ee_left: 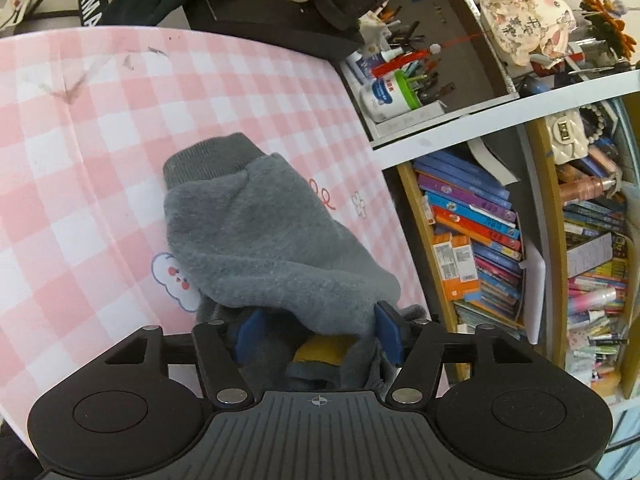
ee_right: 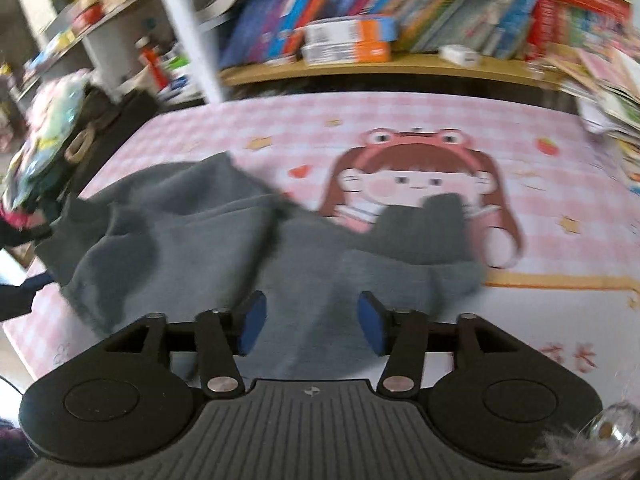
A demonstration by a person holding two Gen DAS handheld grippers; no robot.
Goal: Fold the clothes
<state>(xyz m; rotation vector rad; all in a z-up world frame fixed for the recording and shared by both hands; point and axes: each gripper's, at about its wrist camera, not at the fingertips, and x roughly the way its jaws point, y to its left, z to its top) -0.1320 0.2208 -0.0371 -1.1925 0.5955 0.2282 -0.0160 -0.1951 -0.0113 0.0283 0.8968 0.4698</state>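
A grey fleece garment (ee_left: 256, 236) lies bunched on the pink checked mat (ee_left: 80, 140); its ribbed cuff (ee_left: 208, 156) points away from me. A yellow patch (ee_left: 320, 350) shows under the cloth near the fingers. My left gripper (ee_left: 318, 334) is open, its blue pads either side of a fold of the cloth. In the right wrist view the same garment (ee_right: 224, 236) lies spread on the mat (ee_right: 540, 200), with one ribbed cuff (ee_right: 436, 224) toward the cartoon girl print. My right gripper (ee_right: 312, 322) is open over the cloth. This view is blurred.
A bookshelf (ee_left: 480, 240) full of books stands past the mat's right edge. A tray of pens and bottles (ee_left: 400, 80) and a dark box (ee_left: 276, 20) sit at the far end. Books (ee_right: 360, 20) and stacked papers (ee_right: 612, 92) line the mat's far side.
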